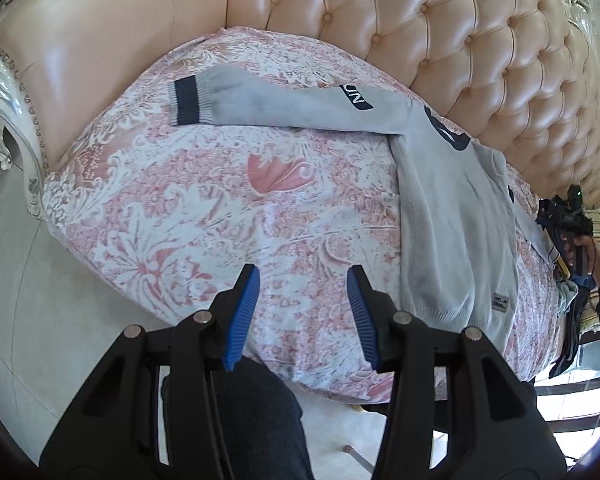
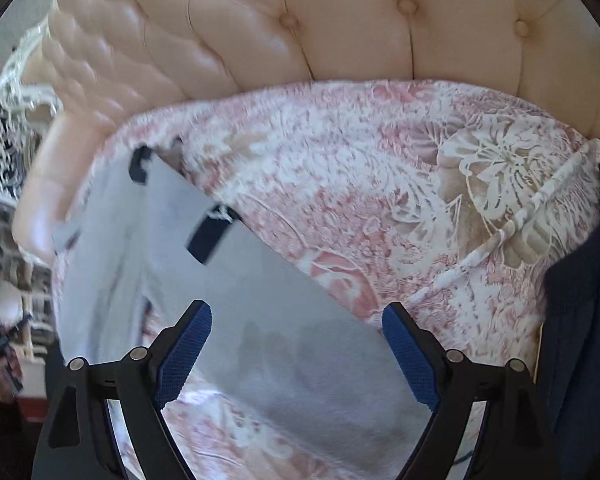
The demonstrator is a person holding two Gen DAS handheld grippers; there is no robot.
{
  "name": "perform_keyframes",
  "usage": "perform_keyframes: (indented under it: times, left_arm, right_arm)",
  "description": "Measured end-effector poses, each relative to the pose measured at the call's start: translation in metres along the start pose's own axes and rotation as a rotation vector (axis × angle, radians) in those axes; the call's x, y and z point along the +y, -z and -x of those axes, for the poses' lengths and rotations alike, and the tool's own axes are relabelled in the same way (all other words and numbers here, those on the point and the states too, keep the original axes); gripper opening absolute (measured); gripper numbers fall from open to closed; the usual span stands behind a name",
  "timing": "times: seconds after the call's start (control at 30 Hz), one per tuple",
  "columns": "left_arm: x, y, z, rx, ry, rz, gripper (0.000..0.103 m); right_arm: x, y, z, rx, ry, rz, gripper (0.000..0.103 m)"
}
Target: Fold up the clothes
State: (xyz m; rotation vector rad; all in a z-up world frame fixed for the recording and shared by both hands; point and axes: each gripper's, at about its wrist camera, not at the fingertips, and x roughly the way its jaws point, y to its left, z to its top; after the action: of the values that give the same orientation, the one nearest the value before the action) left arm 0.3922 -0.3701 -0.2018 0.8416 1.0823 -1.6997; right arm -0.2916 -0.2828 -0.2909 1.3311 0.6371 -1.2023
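Both pairs of your fingers are spread wide and grasp nothing. Your left gripper (image 1: 303,280) hangs over the pink-and-white floral cover (image 1: 188,200) of the sofa seat, its blue ribbed pads (image 1: 244,316) apart with bare patterned cloth between them. Your grey sweater (image 1: 444,216) lies flat on that cover, just right of the left gripper's right finger: the body runs from near the tufted backrest (image 1: 440,32) down toward the seat's front edge, and one sleeve (image 1: 268,100) stretches leftward across the back of the seat, ending in a dark navy cuff (image 1: 186,102). A small label sits near the sweater's lower hem, and dark lettering shows on the sleeve and chest. At the far right of the left wrist view you can see your other hand (image 1: 588,256) around the black right tool, beyond the sweater. Your right gripper (image 2: 296,320) hovers over a grey part of the sweater (image 2: 284,344), which passes between its blue pads (image 2: 410,354) without being pinched; whether the fingers touch the fabric you cannot tell, since this view is blurred. A navy band (image 2: 208,238) shows further up the grey cloth there. Dark navy fabric (image 2: 584,320) fills the right edge of that view, beside the floral cover (image 2: 380,184) and below the cream backrest (image 2: 300,20).
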Motion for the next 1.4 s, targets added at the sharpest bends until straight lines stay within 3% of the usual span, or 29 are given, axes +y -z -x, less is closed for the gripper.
perform_keyframes:
  times: [0.17, 0.23, 0.27, 0.3, 0.4, 0.53, 0.67, 0.87, 1.03, 1.13, 1.17, 1.2, 1.33, 1.4]
  left_arm:
    - [-0.007, -0.004, -0.005, 0.003, -0.006, -0.001, 0.049]
    - [-0.008, -0.006, -0.007, 0.004, -0.004, 0.0, 0.049]
    - [-0.009, -0.006, -0.007, 0.005, -0.004, 0.0, 0.049]
    - [-0.009, -0.005, -0.008, 0.006, -0.002, 0.002, 0.049]
    - [-0.006, -0.005, -0.009, 0.011, 0.012, 0.023, 0.049]
    - [-0.005, -0.005, -0.007, 0.004, 0.01, 0.021, 0.049]
    - [-0.001, -0.006, -0.004, -0.007, 0.022, 0.024, 0.049]
    - [0.009, -0.007, -0.001, -0.022, 0.048, 0.037, 0.049]
    - [0.041, -0.032, -0.004, -0.089, 0.154, 0.124, 0.049]
    - [0.076, -0.063, -0.023, -0.099, 0.226, 0.223, 0.051]
    - [0.088, -0.073, -0.03, -0.102, 0.249, 0.256, 0.056]
    - [0.1, -0.086, -0.037, -0.112, 0.249, 0.273, 0.064]
    - [0.143, -0.115, -0.061, -0.119, 0.274, 0.417, 0.07]
    - [0.165, -0.122, -0.067, -0.129, 0.246, 0.499, 0.07]
  right_arm:
    - [-0.008, 0.008, -0.007, 0.049, 0.046, 0.034, 0.06]
    - [-0.012, 0.011, -0.004, 0.047, 0.054, 0.033, 0.034]
    - [-0.015, 0.013, -0.002, 0.048, 0.056, 0.03, 0.012]
    - [-0.016, 0.016, -0.001, 0.051, 0.056, 0.031, 0.003]
    - [-0.017, 0.024, 0.002, 0.052, 0.062, 0.039, 0.003]
    - [-0.019, 0.028, 0.017, -0.016, 0.093, 0.006, 0.003]
    - [-0.029, 0.035, 0.037, -0.083, 0.104, -0.074, 0.003]
    - [-0.038, 0.044, 0.041, -0.105, 0.15, -0.163, 0.003]
    - [-0.03, 0.044, 0.044, -0.121, 0.235, -0.218, 0.01]
    - [-0.02, 0.049, 0.057, -0.175, 0.316, -0.231, 0.043]
    - [-0.016, 0.052, 0.065, -0.21, 0.331, -0.241, 0.059]
    - [-0.009, 0.057, 0.076, -0.261, 0.348, -0.25, 0.067]
    - [0.034, 0.083, 0.111, -0.466, 0.414, -0.258, 0.077]
    - [0.067, 0.099, 0.114, -0.542, 0.336, -0.246, 0.08]
